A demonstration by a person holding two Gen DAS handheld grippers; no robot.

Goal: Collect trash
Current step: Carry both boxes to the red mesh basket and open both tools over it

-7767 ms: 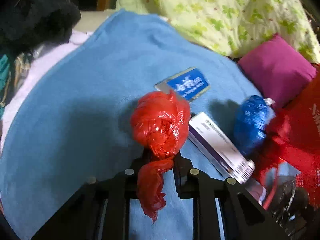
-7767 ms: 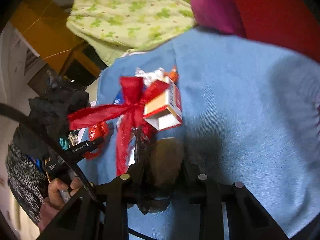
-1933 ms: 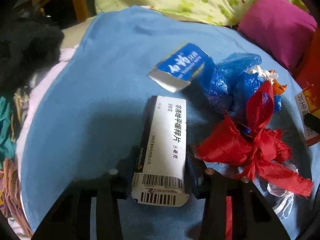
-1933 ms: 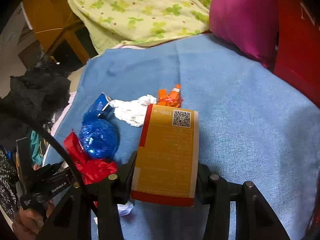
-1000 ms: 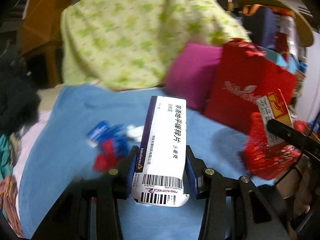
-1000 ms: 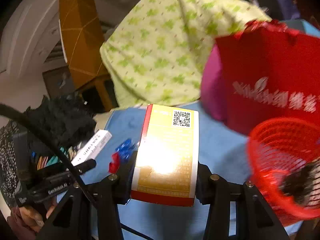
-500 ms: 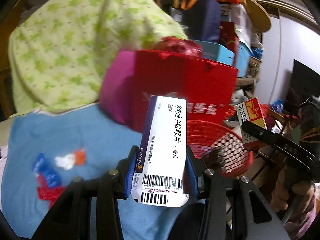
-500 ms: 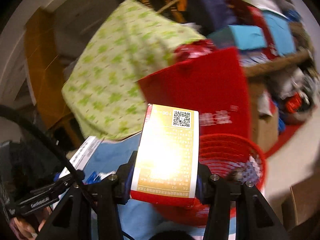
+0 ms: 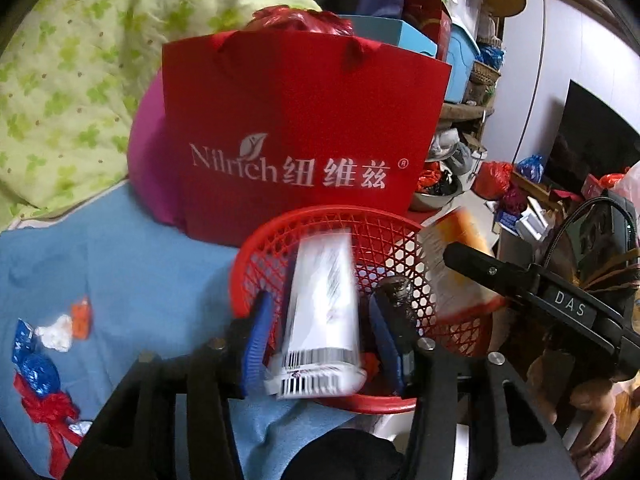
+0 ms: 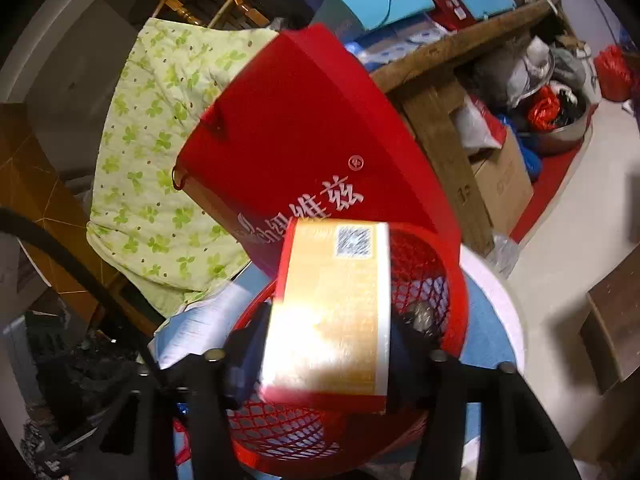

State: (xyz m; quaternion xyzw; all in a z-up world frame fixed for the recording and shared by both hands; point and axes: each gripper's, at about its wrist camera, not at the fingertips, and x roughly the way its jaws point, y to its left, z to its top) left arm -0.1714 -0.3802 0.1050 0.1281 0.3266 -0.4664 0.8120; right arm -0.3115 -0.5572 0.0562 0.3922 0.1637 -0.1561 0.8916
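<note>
A red mesh basket (image 9: 400, 236) stands at the edge of the blue cloth. My left gripper (image 9: 320, 332) is open right above it, and the white medicine box (image 9: 322, 300) sits blurred between the spread blue pads, free of them. My right gripper (image 10: 326, 344) hangs over the same basket (image 10: 424, 264), with the yellow box (image 10: 332, 308) blurred between its fingers; the jaws look spread. The yellow box also shows in the left wrist view (image 9: 456, 264).
A red Nilrich paper bag (image 9: 296, 128) stands behind the basket, with a magenta pillow (image 9: 148, 176) and a green floral quilt (image 9: 72, 60). Blue wrapper, red ribbon, white and orange scraps (image 9: 44, 356) lie on the blue cloth (image 9: 132, 264). Clutter covers the floor at the right.
Both grippers moved over the basket. The left jaws have opened and the white box is slipping down. The yellow box has gone blurred and the right jaws have widened.
</note>
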